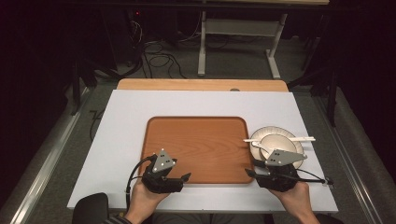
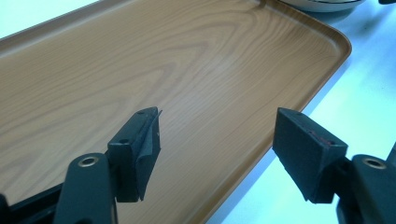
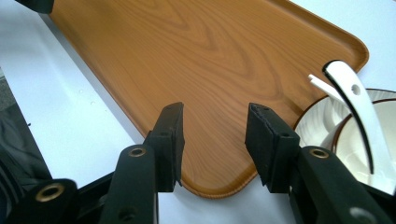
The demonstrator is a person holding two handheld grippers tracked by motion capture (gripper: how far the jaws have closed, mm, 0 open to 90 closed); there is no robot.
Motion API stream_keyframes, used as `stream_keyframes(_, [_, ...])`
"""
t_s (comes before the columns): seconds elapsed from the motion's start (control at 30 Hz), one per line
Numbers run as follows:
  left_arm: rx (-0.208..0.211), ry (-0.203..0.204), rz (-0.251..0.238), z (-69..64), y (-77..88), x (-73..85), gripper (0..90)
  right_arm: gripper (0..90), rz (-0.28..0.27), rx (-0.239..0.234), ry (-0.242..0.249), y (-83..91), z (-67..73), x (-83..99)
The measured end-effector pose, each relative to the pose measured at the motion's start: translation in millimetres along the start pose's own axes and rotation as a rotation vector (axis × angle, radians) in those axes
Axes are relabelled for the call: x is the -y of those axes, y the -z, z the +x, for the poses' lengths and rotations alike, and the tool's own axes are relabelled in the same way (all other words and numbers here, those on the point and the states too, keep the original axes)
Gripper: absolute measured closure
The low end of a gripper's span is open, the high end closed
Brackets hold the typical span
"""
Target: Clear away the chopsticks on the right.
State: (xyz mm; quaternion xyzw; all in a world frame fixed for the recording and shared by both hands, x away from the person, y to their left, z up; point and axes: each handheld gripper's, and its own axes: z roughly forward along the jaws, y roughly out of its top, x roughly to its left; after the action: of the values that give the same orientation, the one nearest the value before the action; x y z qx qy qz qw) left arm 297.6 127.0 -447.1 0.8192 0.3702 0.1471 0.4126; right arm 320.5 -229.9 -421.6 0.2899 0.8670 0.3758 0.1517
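Right gripper view has the right tongs [image 3: 214, 140] parted with nothing between the pads, poised over the near right corner of the wooden tray [image 3: 205, 51] — beside it a white spoon [image 3: 359, 112] rests in a bowl [image 3: 369, 149] on a plate [image 3: 317, 126]. Left tongs [image 2: 217, 149] gape wide over the tray's near left edge, holding nothing — tray and plate sit on the white tabletop [image 1: 126, 121].

Left claw [image 1: 186, 178] and right claw [image 1: 251, 169] low, side by side, jaws apart, empty.
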Motion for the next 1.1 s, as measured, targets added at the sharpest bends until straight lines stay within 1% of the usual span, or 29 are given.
stream_keyframes(0.2, [-0.004,-0.001,-0.004,0.0,0.6,0.0,32.3,59.0,0.003,0.003,0.002,2.3,-1.7,-0.3])
stream_keyframes(0.27, [-0.004,-0.002,-0.004,0.3,0.7,0.0,32.3,58.7,-0.006,0.004,-0.004,3.9,-2.4,-0.8])
stream_keyframes(0.47, [-0.009,0.003,-0.003,1.6,0.4,0.1,32.3,58.8,-0.011,0.023,-0.014,11.3,-8.2,-2.1])
stream_keyframes(0.6, [-0.016,0.011,-0.007,3.4,0.5,-0.1,31.9,59.3,-0.039,0.029,-0.042,21.0,-18.5,-5.7])
stream_keyframes(0.67, [-0.017,0.013,-0.009,3.5,1.2,0.0,31.9,59.3,-0.043,0.031,-0.042,22.1,-19.8,-6.2])
stream_keyframes(0.73, [-0.016,0.013,-0.009,3.3,1.4,0.0,31.9,59.2,-0.047,0.034,-0.053,25.9,-23.7,-8.3])
stream_keyframes(0.87, [-0.014,0.012,-0.008,2.3,1.2,0.0,32.0,59.2,-0.047,0.043,-0.051,28.9,-27.6,-9.4])
stream_keyframes(0.9, [-0.012,0.012,-0.008,2.6,1.1,-0.1,32.0,59.2,-0.042,0.052,-0.054,32.6,-31.4,-10.1])
stream_keyframes(0.97, [-0.012,0.013,-0.007,3.0,0.7,-0.2,32.0,59.2,-0.040,0.058,-0.053,34.0,-33.0,-10.4])
stream_keyframes(1.0, [-0.009,0.015,-0.004,3.4,0.3,-0.3,32.0,59.3,-0.033,0.077,-0.054,38.4,-38.8,-11.4])
stream_keyframes(1.03, [-0.009,0.015,-0.004,3.4,0.3,-0.3,32.0,59.3,-0.033,0.077,-0.054,38.4,-38.8,-11.4])
stream_keyframes(1.07, [-0.006,0.016,-0.005,3.3,0.4,-0.3,32.0,61.0,-0.031,0.094,-0.056,42.0,-44.1,-12.4])
stream_keyframes(1.1, [-0.005,0.016,-0.006,3.0,0.6,-0.3,32.0,61.0,-0.031,0.094,-0.056,42.0,-44.1,-12.4])
